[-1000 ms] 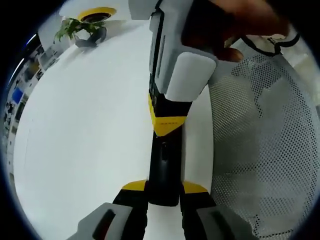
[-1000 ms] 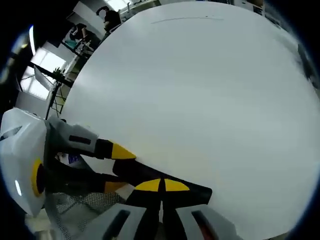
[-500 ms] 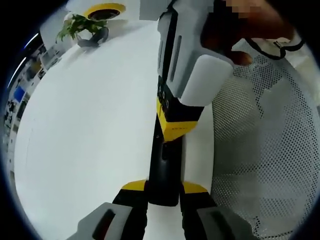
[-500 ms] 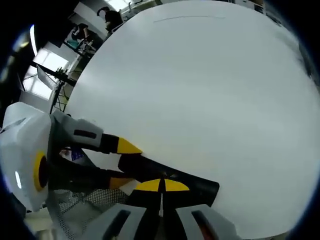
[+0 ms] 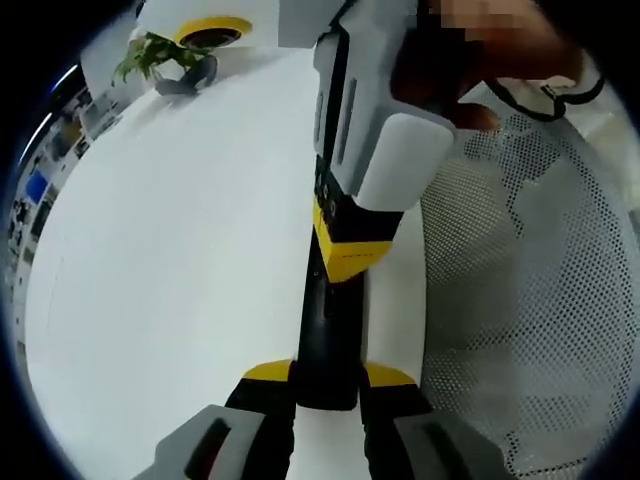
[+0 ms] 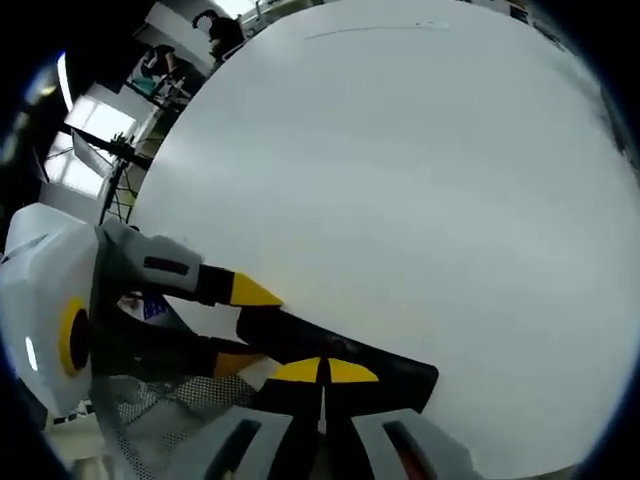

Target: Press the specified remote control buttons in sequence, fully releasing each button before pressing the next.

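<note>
Two hand-held grippers meet on the black remote (image 5: 328, 335) lying on the white worktop (image 5: 170, 250): the left hand-held gripper (image 5: 328, 385) is clamped on its 6 o'clock end, while the right hand-held gripper (image 5: 350, 258), jaws together, presses its top face from 12 o'clock.

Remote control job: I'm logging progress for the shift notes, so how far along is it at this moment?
Done: the left gripper is shut on the black remote, holding it over the white table. In hand: the right gripper, jaws shut, has its yellow tip down on the remote's face, apparently mid-press. Left: releasing and any further presses; which buttons are already pressed cannot be told.
</note>
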`<state>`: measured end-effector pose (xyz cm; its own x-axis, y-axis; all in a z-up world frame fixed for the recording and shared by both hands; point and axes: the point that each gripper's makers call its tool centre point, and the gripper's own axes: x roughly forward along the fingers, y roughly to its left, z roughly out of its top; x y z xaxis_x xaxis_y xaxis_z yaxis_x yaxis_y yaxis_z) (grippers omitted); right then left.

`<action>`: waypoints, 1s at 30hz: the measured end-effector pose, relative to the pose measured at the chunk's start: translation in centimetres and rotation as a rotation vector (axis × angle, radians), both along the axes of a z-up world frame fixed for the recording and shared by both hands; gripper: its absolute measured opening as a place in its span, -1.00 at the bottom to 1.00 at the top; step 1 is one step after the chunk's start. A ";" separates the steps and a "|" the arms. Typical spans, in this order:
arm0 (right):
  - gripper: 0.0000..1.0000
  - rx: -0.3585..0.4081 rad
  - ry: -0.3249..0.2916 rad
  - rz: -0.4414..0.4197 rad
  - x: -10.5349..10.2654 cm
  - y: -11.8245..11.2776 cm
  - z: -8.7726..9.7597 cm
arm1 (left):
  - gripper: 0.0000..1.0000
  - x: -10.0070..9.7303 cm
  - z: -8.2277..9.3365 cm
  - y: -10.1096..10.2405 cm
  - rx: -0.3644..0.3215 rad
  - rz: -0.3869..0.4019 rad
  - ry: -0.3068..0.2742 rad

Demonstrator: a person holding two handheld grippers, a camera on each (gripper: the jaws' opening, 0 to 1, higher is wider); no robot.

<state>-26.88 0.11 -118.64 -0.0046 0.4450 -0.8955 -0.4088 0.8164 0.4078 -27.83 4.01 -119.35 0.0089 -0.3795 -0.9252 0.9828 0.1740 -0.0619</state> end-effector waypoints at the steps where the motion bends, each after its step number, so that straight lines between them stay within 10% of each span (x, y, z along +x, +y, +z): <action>1: -1.00 -0.007 -0.005 0.004 -0.1 0.0 0.1 | -0.52 0.0 0.0 0.0 -0.001 -0.002 0.001; 30: -1.00 0.046 -0.040 -0.093 -0.1 -0.2 0.2 | -0.52 0.0 -0.1 0.0 0.029 0.009 -0.033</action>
